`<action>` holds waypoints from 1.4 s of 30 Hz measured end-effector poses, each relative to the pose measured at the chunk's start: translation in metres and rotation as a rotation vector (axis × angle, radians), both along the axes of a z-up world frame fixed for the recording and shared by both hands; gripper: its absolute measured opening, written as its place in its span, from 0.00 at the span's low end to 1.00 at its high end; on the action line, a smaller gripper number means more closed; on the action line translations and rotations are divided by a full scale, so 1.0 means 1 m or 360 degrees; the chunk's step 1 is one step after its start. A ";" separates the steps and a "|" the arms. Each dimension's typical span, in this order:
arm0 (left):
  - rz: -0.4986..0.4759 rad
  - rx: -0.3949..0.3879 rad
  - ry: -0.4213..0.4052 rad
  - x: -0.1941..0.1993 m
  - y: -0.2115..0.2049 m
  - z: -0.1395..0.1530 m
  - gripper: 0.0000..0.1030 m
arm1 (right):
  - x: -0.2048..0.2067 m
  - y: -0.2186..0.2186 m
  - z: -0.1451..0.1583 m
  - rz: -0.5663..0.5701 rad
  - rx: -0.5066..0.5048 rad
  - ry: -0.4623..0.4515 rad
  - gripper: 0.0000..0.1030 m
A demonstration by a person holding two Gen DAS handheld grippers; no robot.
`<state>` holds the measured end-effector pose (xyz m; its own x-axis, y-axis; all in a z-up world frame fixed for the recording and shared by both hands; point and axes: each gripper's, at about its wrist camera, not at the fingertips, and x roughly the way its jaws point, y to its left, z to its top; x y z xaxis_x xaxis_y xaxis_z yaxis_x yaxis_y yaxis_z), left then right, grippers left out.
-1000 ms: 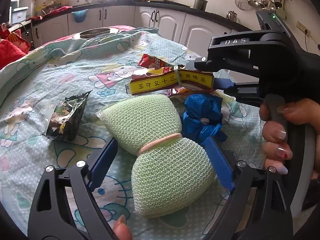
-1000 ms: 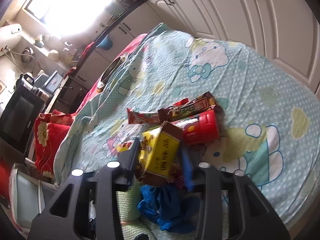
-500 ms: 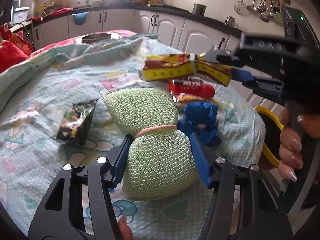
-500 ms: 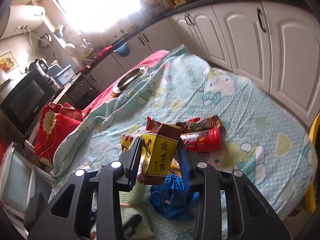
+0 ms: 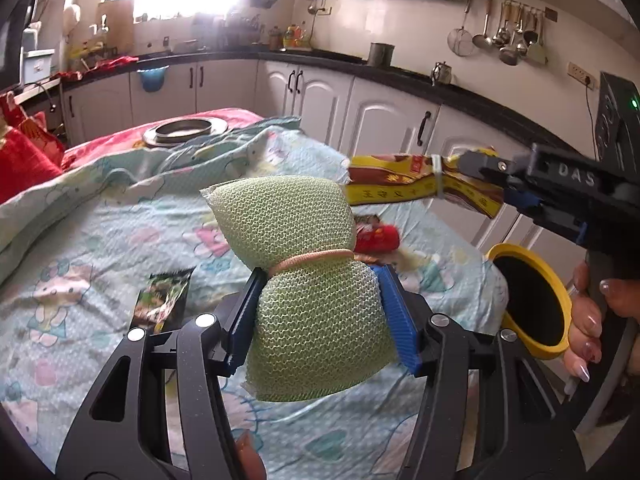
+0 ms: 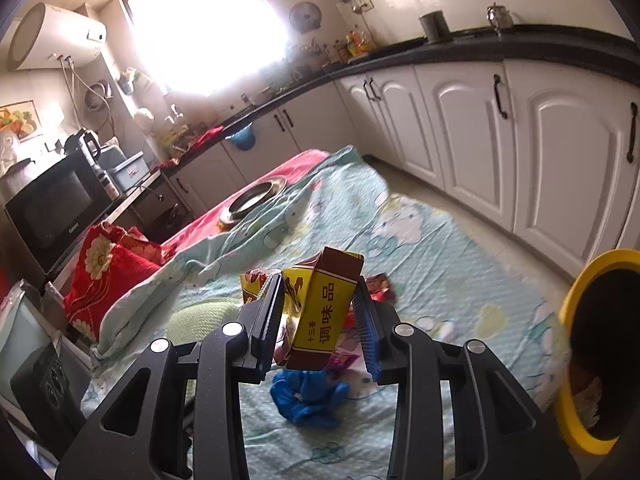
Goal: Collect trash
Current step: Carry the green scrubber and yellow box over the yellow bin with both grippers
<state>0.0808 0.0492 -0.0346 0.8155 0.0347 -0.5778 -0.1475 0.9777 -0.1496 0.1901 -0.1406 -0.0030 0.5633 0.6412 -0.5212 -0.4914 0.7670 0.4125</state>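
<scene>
Key relation: the yellow bin [image 6: 576, 288] sits at 3 o'clock of our right gripper [image 6: 320, 320], nearer that hand than the left. Right jaws are clamped narrow on the seasoning box [image 6: 324, 312], long axis running 12-to-6. Left gripper [image 5: 320, 300] squeezes the green mesh scrubber [image 5: 296, 240], long axis pointing 11 o'clock; bin [image 5: 560, 308] at its 3 o'clock.

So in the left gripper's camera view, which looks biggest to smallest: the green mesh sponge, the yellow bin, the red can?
1. Green mesh sponge, though it sits right at the lens, which inflates it.
2. Yellow bin, partly hidden, so its true size is unsure.
3. Red can, smallest and mostly hidden behind the sponge.
</scene>
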 end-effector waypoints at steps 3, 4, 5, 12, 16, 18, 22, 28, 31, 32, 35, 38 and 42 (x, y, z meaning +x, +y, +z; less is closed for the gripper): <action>-0.0019 0.0010 -0.0041 0.003 -0.005 0.009 0.48 | -0.002 -0.014 0.006 -0.0031 -0.0001 -0.0034 0.32; -0.0027 0.0014 -0.0053 0.004 -0.007 0.012 0.48 | -0.003 -0.020 0.008 -0.0040 -0.0001 -0.0044 0.32; -0.0035 0.0018 -0.0061 0.005 -0.009 0.015 0.48 | -0.003 -0.025 0.010 -0.0051 0.0002 -0.0051 0.32; -0.0098 0.0033 -0.0127 0.011 -0.026 0.031 0.48 | -0.007 -0.050 0.020 -0.0115 0.0004 -0.0094 0.32; -0.0130 0.0034 -0.0137 0.014 -0.036 0.034 0.48 | -0.010 -0.063 0.024 -0.0143 -0.0011 -0.0117 0.32; -0.0148 0.0041 -0.0140 0.015 -0.042 0.035 0.48 | -0.012 -0.070 0.026 -0.0156 -0.0027 -0.0131 0.32; -0.0185 0.0045 -0.0144 0.018 -0.053 0.036 0.48 | -0.015 -0.085 0.027 -0.0183 -0.0047 -0.0148 0.32; -0.0258 0.0057 -0.0146 0.026 -0.074 0.038 0.48 | -0.021 -0.116 0.028 -0.0254 -0.0073 -0.0174 0.32; -0.0290 0.0061 -0.0145 0.028 -0.082 0.037 0.48 | -0.023 -0.131 0.026 -0.0299 -0.0073 -0.0171 0.32; -0.0302 0.0062 -0.0144 0.029 -0.085 0.037 0.48 | -0.024 -0.134 0.025 -0.0314 -0.0076 -0.0174 0.32; -0.0333 0.0063 -0.0146 0.032 -0.096 0.038 0.48 | -0.026 -0.148 0.024 -0.0359 -0.0072 -0.0173 0.32; -0.0360 0.0064 -0.0149 0.035 -0.104 0.038 0.48 | -0.027 -0.163 0.022 -0.0412 -0.0061 -0.0168 0.32; -0.0400 0.0059 -0.0147 0.039 -0.115 0.038 0.48 | -0.028 -0.180 0.020 -0.0476 -0.0060 -0.0162 0.32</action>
